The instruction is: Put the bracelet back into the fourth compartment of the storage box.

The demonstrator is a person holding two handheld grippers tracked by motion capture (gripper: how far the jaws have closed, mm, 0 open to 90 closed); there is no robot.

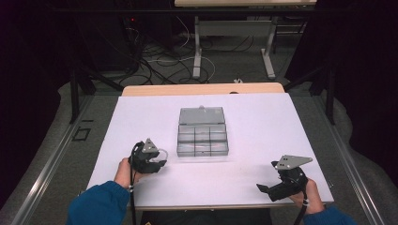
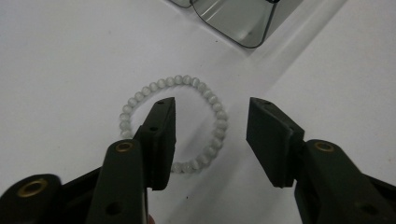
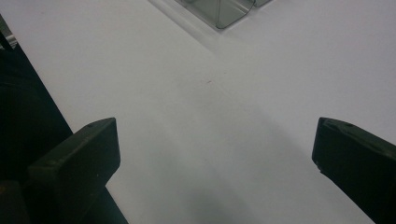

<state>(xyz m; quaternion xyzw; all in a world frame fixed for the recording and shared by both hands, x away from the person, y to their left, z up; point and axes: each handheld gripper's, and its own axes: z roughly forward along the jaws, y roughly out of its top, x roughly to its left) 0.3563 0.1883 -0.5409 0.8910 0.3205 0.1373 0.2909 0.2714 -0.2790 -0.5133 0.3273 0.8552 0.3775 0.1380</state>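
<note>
Jaws of left gripper (image 2: 211,135) spread astride bracelet (image 2: 173,123) rim, seemingly untouched; right gripper (image 3: 215,158) spread.

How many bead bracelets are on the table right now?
1. The bracelet lies flat on the white table under the left gripper, one jaw inside its ring, near the clear organizer box.
</note>
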